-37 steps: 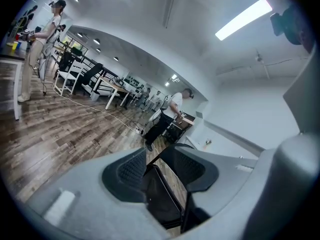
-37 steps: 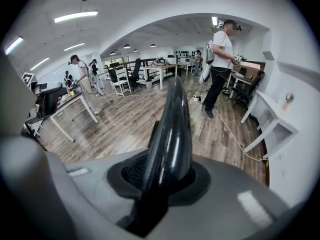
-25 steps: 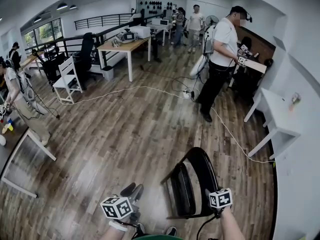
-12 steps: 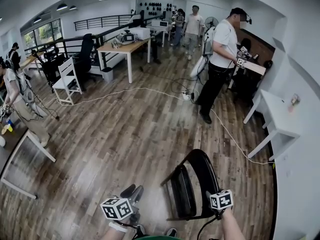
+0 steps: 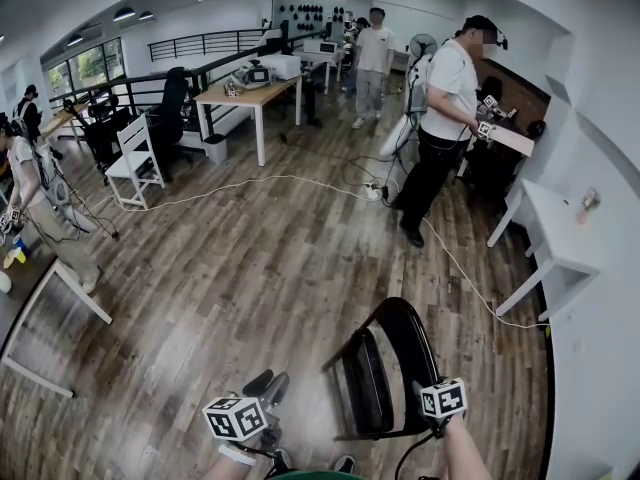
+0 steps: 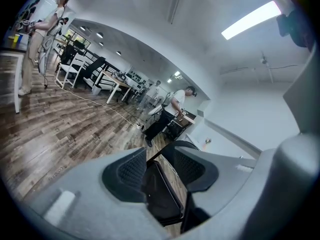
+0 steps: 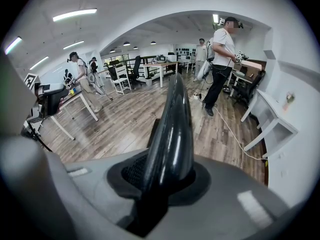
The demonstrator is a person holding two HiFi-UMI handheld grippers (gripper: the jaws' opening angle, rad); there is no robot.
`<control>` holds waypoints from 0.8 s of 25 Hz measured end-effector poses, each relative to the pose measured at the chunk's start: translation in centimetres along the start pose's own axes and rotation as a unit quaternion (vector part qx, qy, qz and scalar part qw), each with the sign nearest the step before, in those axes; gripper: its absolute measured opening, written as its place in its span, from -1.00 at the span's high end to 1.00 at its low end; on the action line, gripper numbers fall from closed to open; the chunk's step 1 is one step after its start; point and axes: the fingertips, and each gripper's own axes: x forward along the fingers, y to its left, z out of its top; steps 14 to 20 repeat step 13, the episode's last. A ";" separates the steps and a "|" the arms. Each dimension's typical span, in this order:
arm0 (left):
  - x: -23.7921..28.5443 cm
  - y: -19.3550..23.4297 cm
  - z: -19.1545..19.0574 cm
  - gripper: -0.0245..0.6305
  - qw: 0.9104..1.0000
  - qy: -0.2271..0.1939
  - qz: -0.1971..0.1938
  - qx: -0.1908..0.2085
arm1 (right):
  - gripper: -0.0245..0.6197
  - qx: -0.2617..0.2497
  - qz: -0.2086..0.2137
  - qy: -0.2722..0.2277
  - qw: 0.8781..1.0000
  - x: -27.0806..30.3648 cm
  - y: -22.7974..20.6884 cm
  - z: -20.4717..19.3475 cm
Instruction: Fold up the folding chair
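The black folding chair (image 5: 385, 368) stands on the wood floor at the bottom of the head view, its seat tilted up close to its glossy curved backrest. My right gripper (image 5: 428, 383) is shut on the backrest's top edge. In the right gripper view the backrest (image 7: 172, 129) runs up between the pads of that gripper (image 7: 167, 171). My left gripper (image 5: 266, 382) hovers left of the chair, apart from it, jaws open. In the left gripper view the chair's seat (image 6: 162, 194) shows beyond the gap of the open left gripper (image 6: 160, 171).
A person in a white shirt (image 5: 440, 118) stands ahead by a white cable (image 5: 300, 178) that crosses the floor. A white desk (image 5: 555, 238) lines the right wall. A white table frame (image 5: 50, 298) and another person (image 5: 30, 198) are at the left. A wooden table (image 5: 250, 93) stands further back.
Both grippers and the chair have kept still. A person at the far back has walked a little to the left.
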 end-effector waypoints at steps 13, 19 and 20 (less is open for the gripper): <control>-1.6 1.0 -0.3 0.38 1.000 0.003 0.000 -0.001 | 0.64 -0.004 -0.002 0.004 1.000 0.2 1.6 -0.2; -1.6 1.0 -0.3 0.38 1.000 0.003 0.000 -0.001 | 0.64 -0.004 -0.002 0.004 1.000 0.2 1.6 -0.2; -1.6 1.0 -0.3 0.38 1.000 0.003 0.000 -0.001 | 0.64 -0.004 -0.002 0.004 1.000 0.2 1.6 -0.2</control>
